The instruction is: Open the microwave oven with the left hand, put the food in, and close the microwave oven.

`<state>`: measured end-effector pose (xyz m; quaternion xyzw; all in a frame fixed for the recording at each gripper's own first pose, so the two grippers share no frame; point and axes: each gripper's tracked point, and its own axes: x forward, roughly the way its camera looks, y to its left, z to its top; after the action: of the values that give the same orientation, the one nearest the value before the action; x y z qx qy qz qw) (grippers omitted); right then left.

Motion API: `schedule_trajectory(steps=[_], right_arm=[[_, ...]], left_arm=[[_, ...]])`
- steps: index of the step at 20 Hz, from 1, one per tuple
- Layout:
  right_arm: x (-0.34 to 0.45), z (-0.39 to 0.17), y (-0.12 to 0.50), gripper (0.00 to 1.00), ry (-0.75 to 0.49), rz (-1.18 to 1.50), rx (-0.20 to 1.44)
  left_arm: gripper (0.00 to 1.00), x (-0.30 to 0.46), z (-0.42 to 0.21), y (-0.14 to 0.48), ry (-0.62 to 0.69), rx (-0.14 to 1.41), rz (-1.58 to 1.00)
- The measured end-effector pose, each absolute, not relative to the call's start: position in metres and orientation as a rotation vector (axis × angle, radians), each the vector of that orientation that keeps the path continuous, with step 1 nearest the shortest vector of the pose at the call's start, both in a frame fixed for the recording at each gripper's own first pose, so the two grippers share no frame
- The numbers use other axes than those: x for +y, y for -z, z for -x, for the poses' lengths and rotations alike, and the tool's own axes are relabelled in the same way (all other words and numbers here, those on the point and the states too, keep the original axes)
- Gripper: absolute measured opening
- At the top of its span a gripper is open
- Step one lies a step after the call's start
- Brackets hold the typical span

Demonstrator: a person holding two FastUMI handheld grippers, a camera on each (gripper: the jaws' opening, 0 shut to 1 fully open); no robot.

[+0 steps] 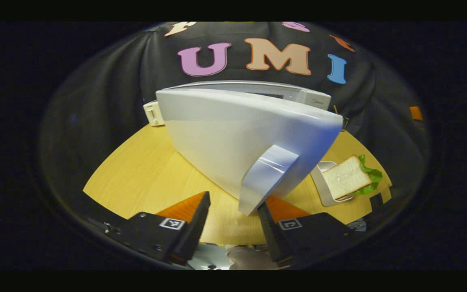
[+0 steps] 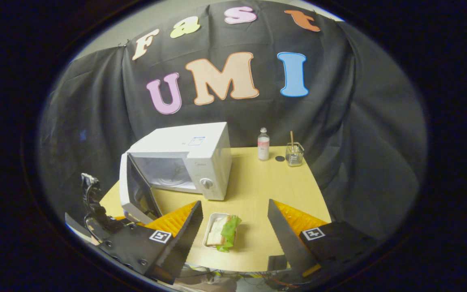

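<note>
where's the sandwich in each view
left gripper view: the sandwich is at right, in its white tray, past the open microwave door.
right gripper view: low centre, between that hand-held gripper's fingers, in front of the microwave.
shared landmark: the microwave door.

bottle (image 2: 263, 144), glass (image 2: 294, 154), table (image 2: 253, 190)

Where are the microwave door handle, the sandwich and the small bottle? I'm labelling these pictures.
door handle (image 1: 266, 178): left gripper view, middle of its face.
sandwich (image 2: 222, 232): right gripper view, on the bread.
small bottle (image 2: 263, 147): right gripper view, its body.
</note>
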<state>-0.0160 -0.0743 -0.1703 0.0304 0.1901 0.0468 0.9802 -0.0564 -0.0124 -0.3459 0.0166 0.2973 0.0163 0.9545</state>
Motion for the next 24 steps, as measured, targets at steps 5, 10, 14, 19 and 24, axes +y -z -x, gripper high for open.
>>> schedule_trajectory(steps=[5,10,14,19,24], right_arm=[[-0.068,0.017,0.169,0.94,-0.092,-0.067,0.373],[-0.04,0.024,0.168,0.94,-0.059,-0.075,0.363],[-0.007,0.04,0.168,0.94,-0.041,-0.074,0.365],[0.031,0.064,0.172,0.94,-0.017,-0.07,0.375],[0.058,0.09,0.182,0.94,0.008,-0.036,0.39]], left_arm=[[0.95,0.016,0.074,0.338,-0.088,0.587,0.039],[0.95,0.051,0.098,0.327,-0.074,0.59,0.02],[0.95,0.089,0.115,0.317,-0.072,0.589,0.014],[0.95,0.142,0.135,0.313,-0.082,0.59,0.008],[0.95,0.197,0.154,0.309,-0.16,0.583,0.067]])
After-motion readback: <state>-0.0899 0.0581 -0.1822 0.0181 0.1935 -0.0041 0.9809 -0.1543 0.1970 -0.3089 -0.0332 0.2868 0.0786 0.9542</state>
